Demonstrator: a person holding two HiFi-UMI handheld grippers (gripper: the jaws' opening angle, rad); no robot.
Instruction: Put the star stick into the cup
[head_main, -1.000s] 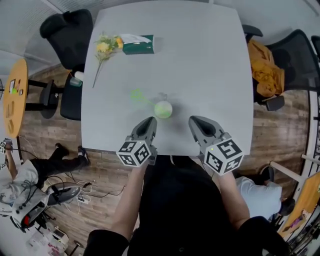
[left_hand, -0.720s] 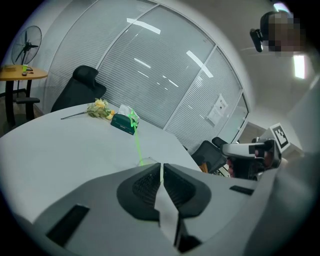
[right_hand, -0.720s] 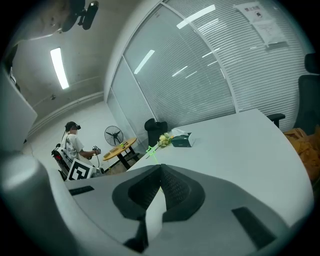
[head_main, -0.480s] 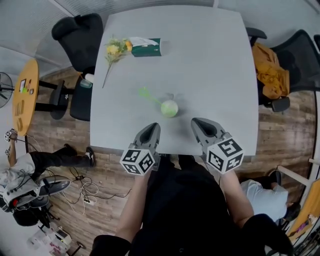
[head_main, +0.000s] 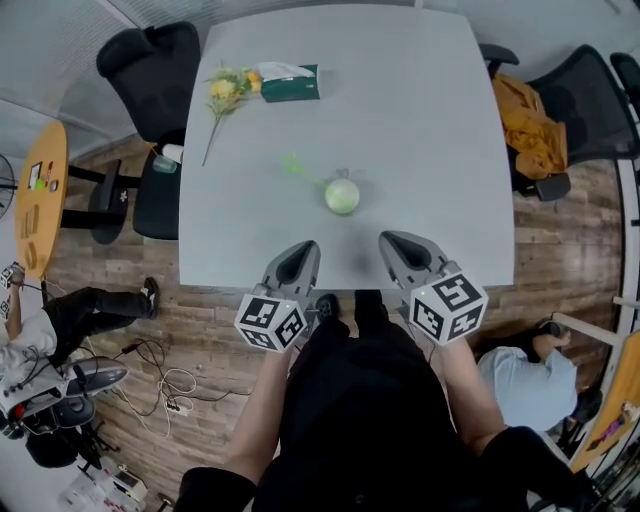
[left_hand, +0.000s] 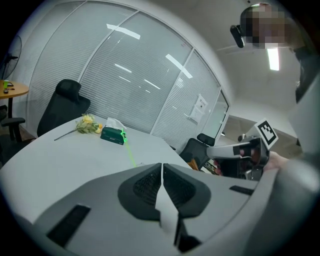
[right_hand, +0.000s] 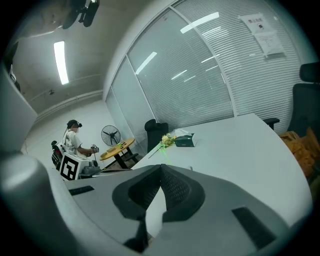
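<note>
A pale green cup (head_main: 342, 196) stands on the grey table (head_main: 430, 120), near the middle front. The green star stick (head_main: 300, 169) slants up and left from the cup's rim, its lower end at the cup and the star at its far end. Both grippers hover by the table's front edge, short of the cup. My left gripper (head_main: 301, 251) is shut and empty, and so is my right gripper (head_main: 392, 243). In the left gripper view the stick (left_hand: 129, 152) rises behind the shut jaws (left_hand: 162, 167). It also shows in the right gripper view (right_hand: 164, 154) above the shut jaws (right_hand: 161, 170). The cup is hidden there.
Yellow flowers (head_main: 222, 90) and a green tissue box (head_main: 290, 84) lie at the table's far left. Black chairs stand at the left (head_main: 145, 70) and right (head_main: 590, 100), one holding an orange cloth (head_main: 525, 120). A round wooden table (head_main: 35, 190) stands far left.
Both grippers have drawn back a little from the cup toward the table's front edge and stay shut. The cup and stick have not moved on the table.
</note>
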